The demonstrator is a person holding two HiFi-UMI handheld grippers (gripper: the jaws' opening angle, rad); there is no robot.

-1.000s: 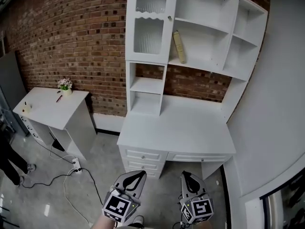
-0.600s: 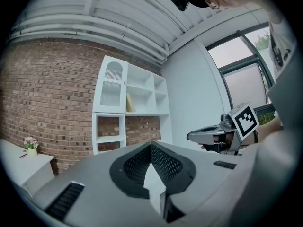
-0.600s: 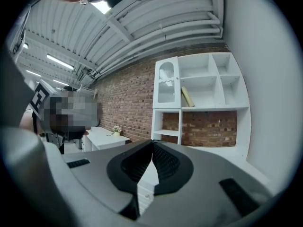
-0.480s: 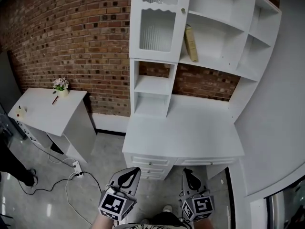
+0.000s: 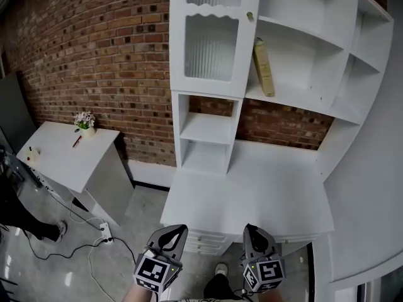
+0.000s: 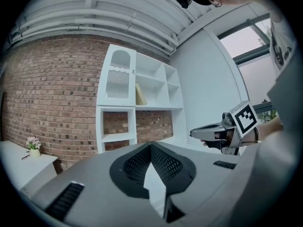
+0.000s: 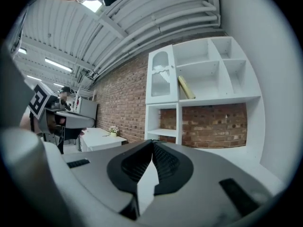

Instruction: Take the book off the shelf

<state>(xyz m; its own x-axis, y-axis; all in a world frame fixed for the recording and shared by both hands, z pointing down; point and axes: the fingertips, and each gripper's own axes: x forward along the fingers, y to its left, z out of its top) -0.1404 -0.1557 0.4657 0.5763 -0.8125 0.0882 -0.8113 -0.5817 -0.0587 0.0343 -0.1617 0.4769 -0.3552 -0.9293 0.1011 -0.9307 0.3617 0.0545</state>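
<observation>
A tan book [image 5: 264, 66] leans against the left wall of a middle compartment in the white shelf unit [image 5: 327, 106] above the desk; it also shows in the left gripper view as the book [image 6: 140, 94] and in the right gripper view as the book [image 7: 185, 87]. Both grippers hang low at the front, well short of the desk. My left gripper [image 5: 175, 231] is shut with nothing in it, and so is my right gripper [image 5: 250, 229]. Their jaws meet at the tips in the left gripper [image 6: 150, 144] and right gripper [image 7: 152, 141] views.
A white desk [image 5: 252, 190] with drawers stands under the shelves against a brick wall. A glass cabinet door [image 5: 211, 46] is left of the book. A small white table [image 5: 60, 153] with a flower pot [image 5: 86, 123] stands at the left. Cables and a power strip [image 5: 105, 232] lie on the floor.
The view has moved closer to the desk and tilted up, so the shelves and book sit larger and further right. Both grippers stay shut in the same place at the bottom of the view.
</observation>
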